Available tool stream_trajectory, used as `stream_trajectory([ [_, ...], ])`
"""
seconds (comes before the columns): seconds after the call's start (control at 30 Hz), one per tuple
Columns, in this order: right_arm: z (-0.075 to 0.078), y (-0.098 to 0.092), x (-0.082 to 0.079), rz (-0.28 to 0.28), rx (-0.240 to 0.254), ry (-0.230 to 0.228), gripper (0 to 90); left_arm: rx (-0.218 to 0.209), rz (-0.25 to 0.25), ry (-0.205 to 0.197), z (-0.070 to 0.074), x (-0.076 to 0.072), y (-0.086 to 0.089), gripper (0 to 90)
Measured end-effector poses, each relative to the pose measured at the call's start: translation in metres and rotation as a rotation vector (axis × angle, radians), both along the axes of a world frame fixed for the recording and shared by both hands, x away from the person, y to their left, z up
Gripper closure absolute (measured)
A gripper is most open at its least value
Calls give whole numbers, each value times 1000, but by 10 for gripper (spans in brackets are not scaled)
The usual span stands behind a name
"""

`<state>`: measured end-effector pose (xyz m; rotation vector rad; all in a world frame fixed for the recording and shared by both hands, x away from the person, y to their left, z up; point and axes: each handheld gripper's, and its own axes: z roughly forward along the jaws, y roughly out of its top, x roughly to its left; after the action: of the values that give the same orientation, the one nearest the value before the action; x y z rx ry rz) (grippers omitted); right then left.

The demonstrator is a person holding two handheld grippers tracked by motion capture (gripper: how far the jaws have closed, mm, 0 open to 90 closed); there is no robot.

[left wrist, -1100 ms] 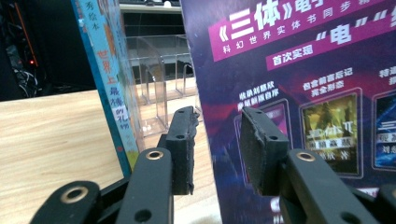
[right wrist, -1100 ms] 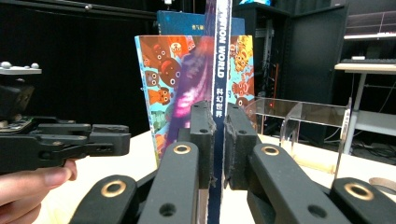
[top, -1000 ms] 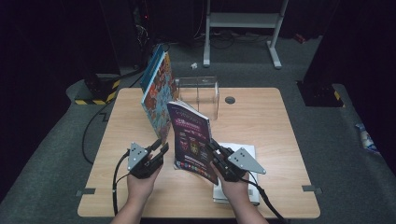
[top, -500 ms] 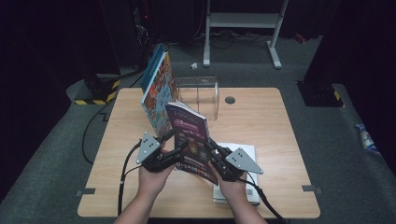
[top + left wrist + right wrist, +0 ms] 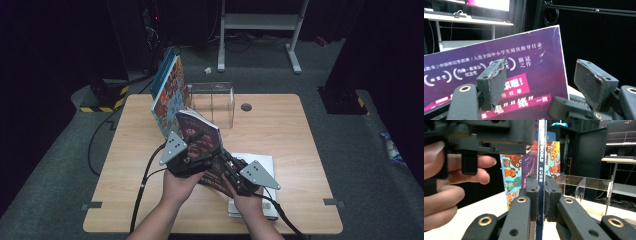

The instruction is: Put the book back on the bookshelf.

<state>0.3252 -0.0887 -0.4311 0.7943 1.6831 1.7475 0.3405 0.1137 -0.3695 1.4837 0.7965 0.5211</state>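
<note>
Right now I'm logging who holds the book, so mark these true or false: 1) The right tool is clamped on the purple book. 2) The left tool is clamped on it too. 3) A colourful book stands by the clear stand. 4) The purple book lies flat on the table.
1) True: the right tool pinches the purple book by its edge.
2) False: the left tool has just been opening; its pads stand apart, the book's cover beside one of them.
3) True: the colourful book stands beside the clear stand.
4) False: it is held up, tilted, above the table.
</note>
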Motion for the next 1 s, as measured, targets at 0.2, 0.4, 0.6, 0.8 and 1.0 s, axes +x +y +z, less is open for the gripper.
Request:
stream_trajectory([
  [0.2, 0, 1, -2, 1, -9, -12, 840, 13, 29, 9, 1, 1, -5, 241],
  [0.4, -1, 3, -5, 0, -30, -39, 840, 13, 34, 55, -2, 3, -9, 195],
  [0.6, -2, 7, -9, 15, -53, -80, 837, -7, 35, 52, 2, 0, -10, 182],
  [0.8, -3, 13, -13, 18, -92, -121, 830, 5, 53, 50, 2, -2, -8, 228],
  [1.0, -6, 16, -14, 23, -104, -126, 823, 27, 93, 33, 2, -5, -5, 376],
])
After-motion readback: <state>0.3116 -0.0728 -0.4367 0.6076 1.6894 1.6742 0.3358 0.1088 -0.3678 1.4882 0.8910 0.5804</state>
